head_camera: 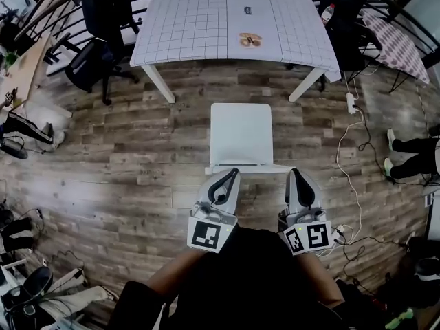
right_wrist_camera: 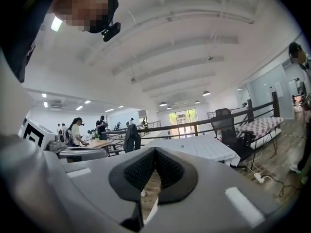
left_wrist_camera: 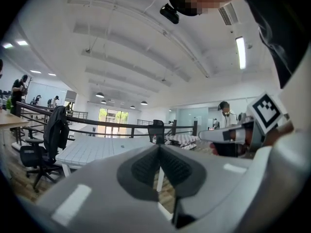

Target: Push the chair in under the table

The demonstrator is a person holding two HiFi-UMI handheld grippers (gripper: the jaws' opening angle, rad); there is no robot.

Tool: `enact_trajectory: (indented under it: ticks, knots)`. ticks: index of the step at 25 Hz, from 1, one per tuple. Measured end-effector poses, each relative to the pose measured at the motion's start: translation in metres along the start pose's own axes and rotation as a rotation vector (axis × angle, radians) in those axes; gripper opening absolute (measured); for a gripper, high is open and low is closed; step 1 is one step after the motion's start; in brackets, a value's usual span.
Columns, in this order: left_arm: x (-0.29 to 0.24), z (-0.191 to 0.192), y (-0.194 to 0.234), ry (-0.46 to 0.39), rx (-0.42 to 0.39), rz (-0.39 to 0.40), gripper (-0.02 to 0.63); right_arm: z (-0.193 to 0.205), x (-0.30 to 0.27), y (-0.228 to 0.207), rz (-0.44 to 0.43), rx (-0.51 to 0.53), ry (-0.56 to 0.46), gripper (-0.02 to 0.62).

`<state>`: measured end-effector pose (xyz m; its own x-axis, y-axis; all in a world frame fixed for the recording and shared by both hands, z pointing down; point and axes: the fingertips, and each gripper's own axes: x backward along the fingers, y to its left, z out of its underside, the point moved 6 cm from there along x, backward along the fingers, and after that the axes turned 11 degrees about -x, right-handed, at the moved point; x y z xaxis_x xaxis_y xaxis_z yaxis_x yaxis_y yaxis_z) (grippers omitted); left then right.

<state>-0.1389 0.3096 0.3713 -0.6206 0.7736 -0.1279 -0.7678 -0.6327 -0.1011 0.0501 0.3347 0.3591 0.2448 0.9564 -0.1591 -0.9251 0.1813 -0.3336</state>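
1. While the white chair stands out on the wood floor, it is apart from the white gridded table; a strip of bare boards lies between the seat's front edge and the table's near edge; the seat sits roughly in line with the gap between the table's two near legs; its backrest faces the person.
2. The left gripper has its jaws pressed together with nothing between the pads; its tip lies at the left part of the backrest's top rail; whether it presses on the rail cannot be told.
3. The right gripper is likewise closed tip to tip and pinches nothing; its tip lies at the right end of the same rail; contact there is equally unclear.
4. Both gripper views look nearly level across the tabletop, which shows beyond the closed pads; a dark railing runs behind it.
5. On the table lie a small dark item and a brown-and-orange item, well apart from the near edge; a black office chair stands off the table's left corner; a power strip with a white cable lies on the floor to the table's right.
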Motion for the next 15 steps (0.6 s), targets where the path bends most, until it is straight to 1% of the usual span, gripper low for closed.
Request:
enact_trajectory:
  ticks: [4,6,8,12,15]
  knots:
    - [-0.027,-0.002,0.013,0.002,0.004,0.021,0.009,-0.005,-0.026,-0.017,0.03,-0.015,-0.015,-0.002]
    - [-0.038,0.0,0.019,0.018,0.034,0.014,0.009,-0.006,-0.036,-0.022,0.023,-0.011,-0.007,-0.002]
    - [-0.045,0.0,0.02,0.025,0.06,-0.001,0.009,-0.006,-0.043,-0.023,-0.005,-0.003,0.009,-0.002]
    - [-0.064,-0.002,0.017,0.034,0.034,-0.046,0.009,-0.01,-0.059,-0.027,-0.081,0.005,0.042,-0.002]
    - [-0.066,-0.003,0.013,0.045,0.033,-0.072,0.009,-0.016,-0.06,-0.028,-0.134,0.022,0.063,-0.002]
